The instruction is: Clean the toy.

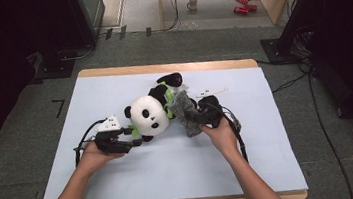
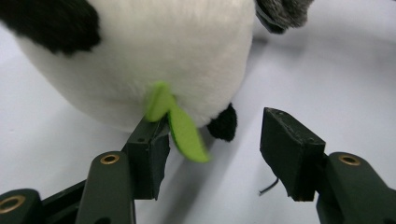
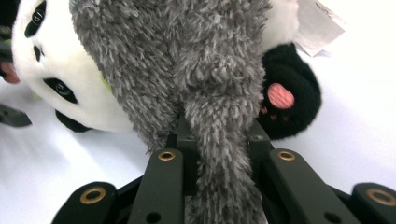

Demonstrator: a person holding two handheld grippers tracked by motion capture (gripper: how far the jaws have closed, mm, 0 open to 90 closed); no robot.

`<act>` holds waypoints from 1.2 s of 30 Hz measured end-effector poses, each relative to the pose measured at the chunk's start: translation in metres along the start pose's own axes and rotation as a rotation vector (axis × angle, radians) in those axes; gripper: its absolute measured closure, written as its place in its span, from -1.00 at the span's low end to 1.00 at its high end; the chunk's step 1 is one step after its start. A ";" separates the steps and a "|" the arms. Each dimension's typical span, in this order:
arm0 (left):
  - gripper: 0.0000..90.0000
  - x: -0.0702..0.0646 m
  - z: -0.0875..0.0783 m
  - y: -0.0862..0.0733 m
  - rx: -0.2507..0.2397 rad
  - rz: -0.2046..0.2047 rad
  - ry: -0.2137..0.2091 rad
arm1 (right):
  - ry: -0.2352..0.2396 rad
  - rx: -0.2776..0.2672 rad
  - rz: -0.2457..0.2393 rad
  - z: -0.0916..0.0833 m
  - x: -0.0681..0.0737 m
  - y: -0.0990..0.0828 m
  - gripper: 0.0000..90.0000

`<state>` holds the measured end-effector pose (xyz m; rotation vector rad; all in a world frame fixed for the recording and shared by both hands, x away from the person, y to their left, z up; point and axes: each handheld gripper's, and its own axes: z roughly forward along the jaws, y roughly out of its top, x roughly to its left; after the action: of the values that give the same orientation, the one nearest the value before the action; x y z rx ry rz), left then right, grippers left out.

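Note:
A black-and-white panda plush lies on the pale blue table top near its middle. A grey fuzzy cloth drapes over its body. My right gripper is shut on the cloth's lower end, which runs down between the jaws; behind it are the panda's face and a black paw with a pink pad. My left gripper sits at the panda's head, open. A green felt leaf hangs from the plush beside one pad, with nothing pressed between the jaws.
A white tag sticks out from the plush. Beyond the table's far edge, a mug and red cans lie on the floor. Dark equipment stands at both sides, with cables on the floor to the right.

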<state>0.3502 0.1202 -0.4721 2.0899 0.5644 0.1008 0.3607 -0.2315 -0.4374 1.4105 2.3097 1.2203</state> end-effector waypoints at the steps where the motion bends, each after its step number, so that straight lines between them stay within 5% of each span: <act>1: -0.07 0.001 -0.001 0.000 -0.004 0.003 0.009 | 0.000 0.000 0.000 0.000 0.000 0.000 0.67; 13: -0.08 0.005 0.001 0.002 -0.026 -0.009 0.030 | -0.013 0.026 0.016 -0.020 -0.020 -0.019 0.66; 18: -0.08 0.004 0.000 0.002 -0.013 -0.001 0.031 | -0.053 0.045 0.015 -0.022 -0.034 -0.030 0.66; 28: -0.08 0.007 -0.004 0.001 -0.022 -0.007 0.052 | -0.168 0.065 0.126 -0.030 -0.076 -0.044 0.65; 36: -0.07 0.012 -0.001 0.000 -0.033 -0.027 0.057 | -0.176 0.076 0.172 -0.022 -0.089 -0.049 0.52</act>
<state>0.3606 0.1264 -0.4731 2.0522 0.6216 0.1533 0.3645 -0.3255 -0.4808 1.6998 2.1748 1.0134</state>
